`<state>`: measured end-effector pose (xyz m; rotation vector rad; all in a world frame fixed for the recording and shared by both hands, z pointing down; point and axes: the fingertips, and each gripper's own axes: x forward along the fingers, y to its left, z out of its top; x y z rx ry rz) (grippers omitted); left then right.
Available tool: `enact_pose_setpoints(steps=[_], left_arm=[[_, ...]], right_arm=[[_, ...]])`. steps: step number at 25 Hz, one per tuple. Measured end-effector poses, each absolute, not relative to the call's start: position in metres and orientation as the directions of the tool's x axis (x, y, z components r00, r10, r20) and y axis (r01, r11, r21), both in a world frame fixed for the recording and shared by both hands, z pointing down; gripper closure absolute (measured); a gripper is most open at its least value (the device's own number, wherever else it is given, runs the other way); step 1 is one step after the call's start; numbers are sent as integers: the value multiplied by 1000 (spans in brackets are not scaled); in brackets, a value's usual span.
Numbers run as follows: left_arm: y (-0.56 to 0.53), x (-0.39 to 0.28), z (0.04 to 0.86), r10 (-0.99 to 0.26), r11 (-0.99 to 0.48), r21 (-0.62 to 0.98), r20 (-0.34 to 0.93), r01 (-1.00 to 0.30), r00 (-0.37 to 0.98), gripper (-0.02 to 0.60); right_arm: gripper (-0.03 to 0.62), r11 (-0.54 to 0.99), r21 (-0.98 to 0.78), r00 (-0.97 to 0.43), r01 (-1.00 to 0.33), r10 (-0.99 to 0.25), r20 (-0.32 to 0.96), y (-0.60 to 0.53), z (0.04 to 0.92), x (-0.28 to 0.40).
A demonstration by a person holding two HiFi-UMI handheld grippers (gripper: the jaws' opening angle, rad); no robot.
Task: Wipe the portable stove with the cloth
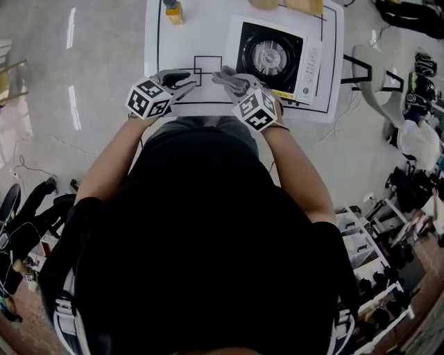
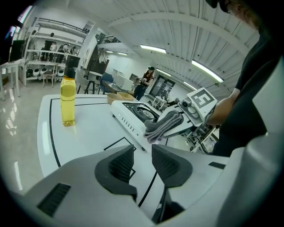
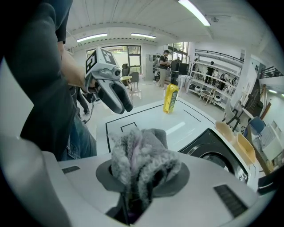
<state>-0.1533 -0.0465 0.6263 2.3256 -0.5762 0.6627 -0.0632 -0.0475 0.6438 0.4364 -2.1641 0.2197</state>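
Note:
The portable stove (image 1: 274, 59) is white with a black top and round burner, and it stands on the right part of the white table (image 1: 208, 35). My right gripper (image 1: 229, 78) is shut on a bunched grey cloth (image 3: 142, 159), just off the stove's near left corner (image 3: 213, 153). The cloth (image 2: 164, 125) hangs above the table beside the stove (image 2: 133, 116). My left gripper (image 1: 184, 82) hovers to the left over the table's near edge, its jaws (image 2: 142, 162) open with nothing between them. It also shows in the right gripper view as the left gripper (image 3: 113, 95).
A yellow bottle (image 1: 173, 12) stands at the table's far left, also seen as the bottle (image 2: 67, 101) and the bottle (image 3: 171, 98). Wooden trays (image 3: 242, 142) sit beyond the stove. Black lines mark the tabletop. A chair (image 1: 378, 76) and shelves stand to the right.

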Motion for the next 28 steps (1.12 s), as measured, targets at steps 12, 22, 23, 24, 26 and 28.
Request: enact_pose_setpoints(steps=[12, 22, 23, 24, 26, 28], left_arm=[[-65, -156, 636, -261, -646, 480, 592, -594, 762, 445], [-78, -157, 640, -269, -625, 488, 599, -610, 754, 445], [-79, -157, 640, -269, -623, 489, 600, -611, 754, 445], [-81, -157, 640, -268, -621, 490, 601, -612, 753, 445], [-84, -157, 641, -268, -617, 493, 602, -614, 752, 445], [-88, -157, 643, -268, -613, 495, 603, -616, 751, 445]], right_arm=[[480, 934, 9, -562, -356, -221, 797, -114, 647, -66], [480, 938, 29, -568, -345, -233, 789, -169, 649, -71], [480, 939, 32, -568, -343, -234, 789, -175, 648, -71], [480, 939, 34, -568, -341, -235, 789, -180, 648, -72], [480, 940, 38, -568, -338, -235, 789, -190, 649, -73], [480, 940, 38, -569, -338, -237, 787, -201, 651, -73]])
